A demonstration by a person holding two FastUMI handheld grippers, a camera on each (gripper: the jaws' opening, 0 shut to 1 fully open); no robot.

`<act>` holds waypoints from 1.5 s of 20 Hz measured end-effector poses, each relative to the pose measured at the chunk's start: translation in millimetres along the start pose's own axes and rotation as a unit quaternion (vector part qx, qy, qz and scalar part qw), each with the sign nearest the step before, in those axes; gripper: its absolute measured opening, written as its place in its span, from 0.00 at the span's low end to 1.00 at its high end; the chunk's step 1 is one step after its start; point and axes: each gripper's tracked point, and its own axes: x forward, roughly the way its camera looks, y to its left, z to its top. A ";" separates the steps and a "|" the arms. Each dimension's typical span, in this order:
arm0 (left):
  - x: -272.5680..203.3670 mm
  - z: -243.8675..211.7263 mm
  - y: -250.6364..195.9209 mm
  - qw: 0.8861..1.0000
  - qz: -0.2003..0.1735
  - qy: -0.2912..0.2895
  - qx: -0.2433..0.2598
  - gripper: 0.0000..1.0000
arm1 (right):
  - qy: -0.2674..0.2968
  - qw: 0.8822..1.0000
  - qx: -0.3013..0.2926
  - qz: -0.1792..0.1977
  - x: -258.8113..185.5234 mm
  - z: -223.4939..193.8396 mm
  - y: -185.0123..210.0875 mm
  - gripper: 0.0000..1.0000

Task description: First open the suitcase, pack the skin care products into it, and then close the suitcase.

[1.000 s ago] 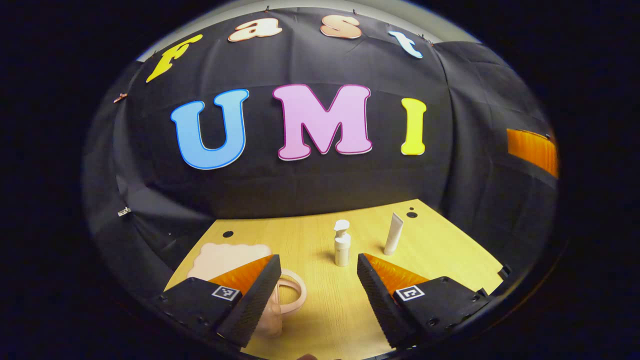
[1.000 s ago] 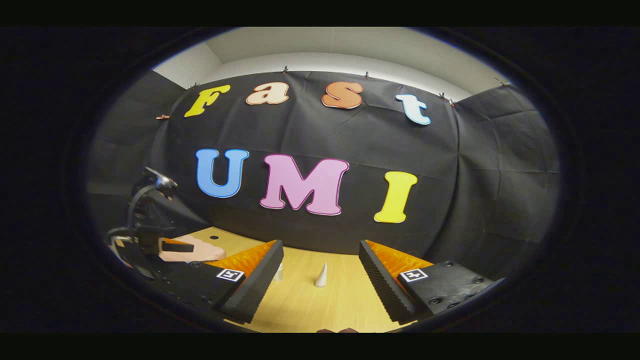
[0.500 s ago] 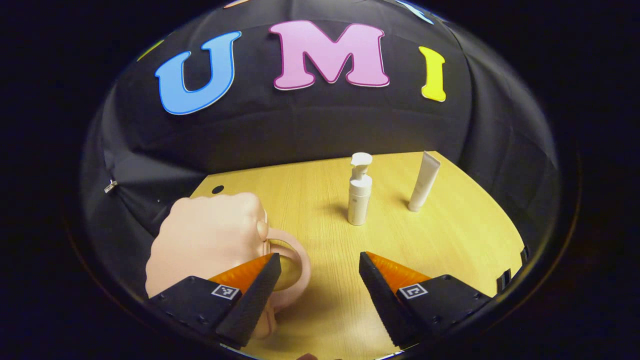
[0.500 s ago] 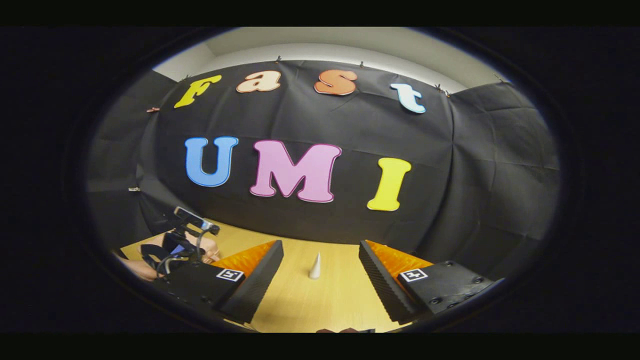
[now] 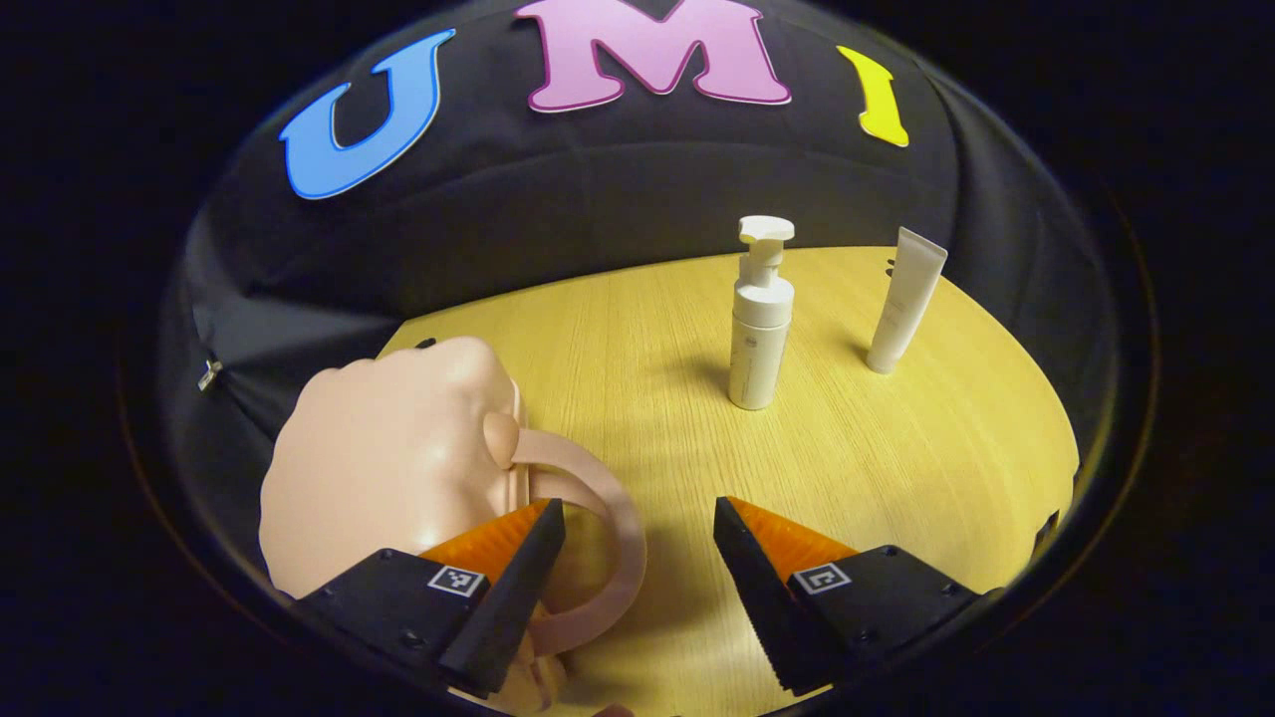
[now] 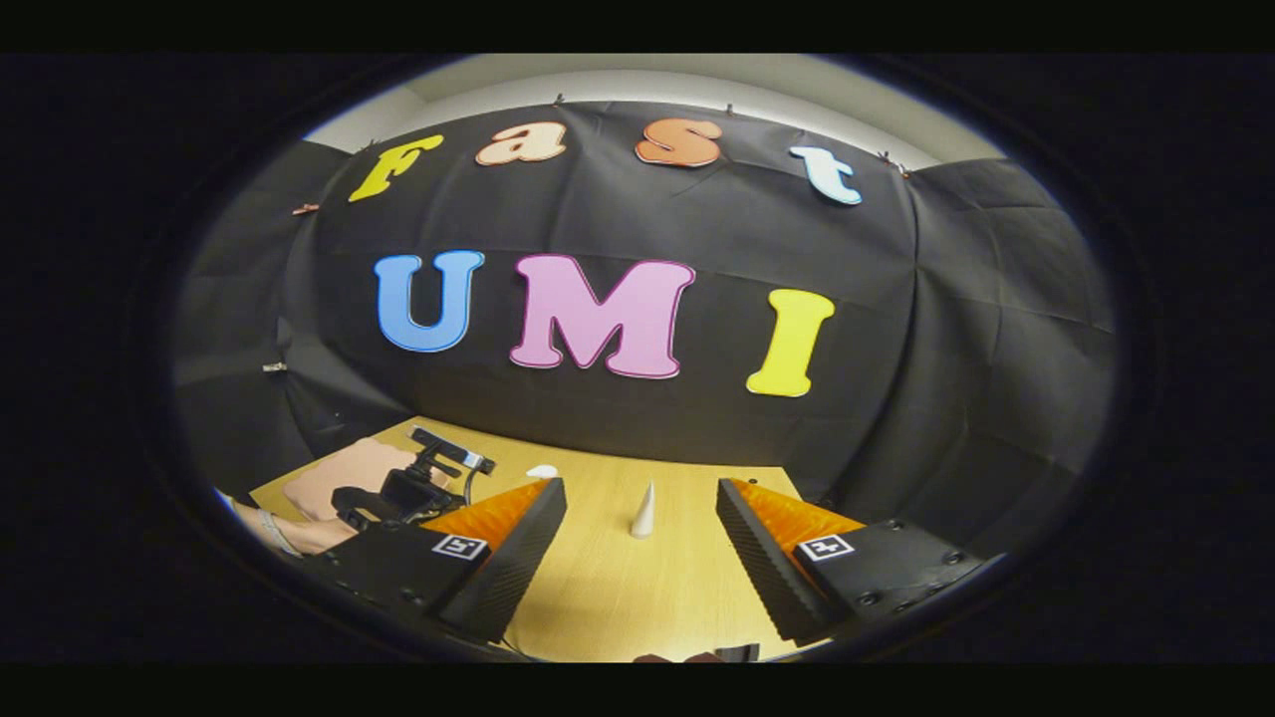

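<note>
Pink suitcase (image 5: 388,468) lying shut; left gripper (image 5: 637,543) hovering by handle (image 5: 598,558), jaws gaping, gripping nothing. Right gripper (image 6: 642,538) idling, jaws also spread. Risk: fingers slipping off rounded shell, nudging pump bottle (image 5: 759,319) or tube (image 5: 901,304) over.

The hand-held gripper's finger (image 5: 503,597) hides part of the suitcase (image 5: 398,478)

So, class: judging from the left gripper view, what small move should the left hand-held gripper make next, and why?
Probably ease forward and left to bring its open fingers around the suitcase handle. The pink suitcase is shut, and the pump bottle and tube stand unpacked on the table.
</note>
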 end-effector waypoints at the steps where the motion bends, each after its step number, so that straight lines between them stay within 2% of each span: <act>1: 0.4 -2.2 -3.4 1.000 -0.005 0.003 0.000 0.96 | -0.001 1.000 -0.001 -0.002 -1.0 1.8 -0.3 0.96; 6: 6.3 -14.7 -13.0 0.999 -0.013 0.043 -0.023 0.96 | 0.003 1.000 -0.010 -0.009 -5.4 -0.3 -1.6 0.96; 9: 12.0 -22.2 -12.2 0.997 -0.009 0.065 -0.033 0.92 | 0.003 1.000 -0.014 -0.011 -7.5 0.5 -2.9 0.96; 10: 15.3 -28.9 -12.5 0.996 -0.011 0.083 -0.029 0.89 | 0.003 1.000 -0.013 -0.012 -8.4 0.8 -3.4 1.00; 11: 17.8 -31.1 -6.7 0.996 -0.005 0.086 -0.017 0.82 | 0.004 1.000 -0.013 -0.013 -8.8 0.9 -2.8 0.97; 12: 22.1 -27.7 8.4 0.997 0.018 0.079 -0.001 0.77 | 0.004 1.000 -0.012 -0.011 -8.3 0.5 -1.8 0.96; 14: 17.5 -21.2 1.7 0.998 -0.018 0.066 -0.008 0.19 | 0.009 1.000 -0.015 -0.007 -9.1 -2.2 -0.1 0.97; 15: 14.0 -14.3 1.3 0.998 -0.032 0.054 0.002 0.17 | 0.008 1.000 -0.017 -0.007 -9.2 -2.6 0.0 0.96; 17: -2.3 4.5 19.0 0.999 -0.013 0.035 0.019 0.13 | 0.011 1.000 -0.015 -0.004 -6.7 -4.0 2.3 0.96; 19: -23.5 19.5 22.8 0.999 -0.032 0.031 -0.007 0.13 | 0.007 1.000 -0.012 -0.002 -6.6 -2.9 4.1 1.00; 20: -35.6 27.8 30.3 0.999 -0.038 0.028 -0.008 0.07 | 0.004 1.000 -0.013 0.000 -6.8 -1.8 4.9 0.96; 22: -61.3 50.8 50.3 0.999 -0.033 0.007 0.004 0.06 | 0.003 1.000 -0.012 -0.001 -5.6 -4.0 3.2 0.96; 25: -110.9 89.4 102.7 0.999 -0.027 -0.018 -0.003 0.06 | 0.002 1.000 0.005 0.001 -1.3 -3.9 0.8 0.97; 28: -146.8 108.3 162.3 0.999 -0.010 -0.036 -0.007 0.06 | 0.006 1.000 0.011 0.002 4.0 -8.8 0.4 0.97; 29: -156.8 111.8 185.0 0.999 -0.001 -0.044 -0.002 0.06 | 0.007 1.000 0.014 0.002 7.0 -9.4 1.3 0.93; 30: -162.8 111.9 208.6 0.999 0.006 -0.049 0.002 0.06 | 0.006 1.000 0.018 0.005 9.6 -8.1 4.2 0.96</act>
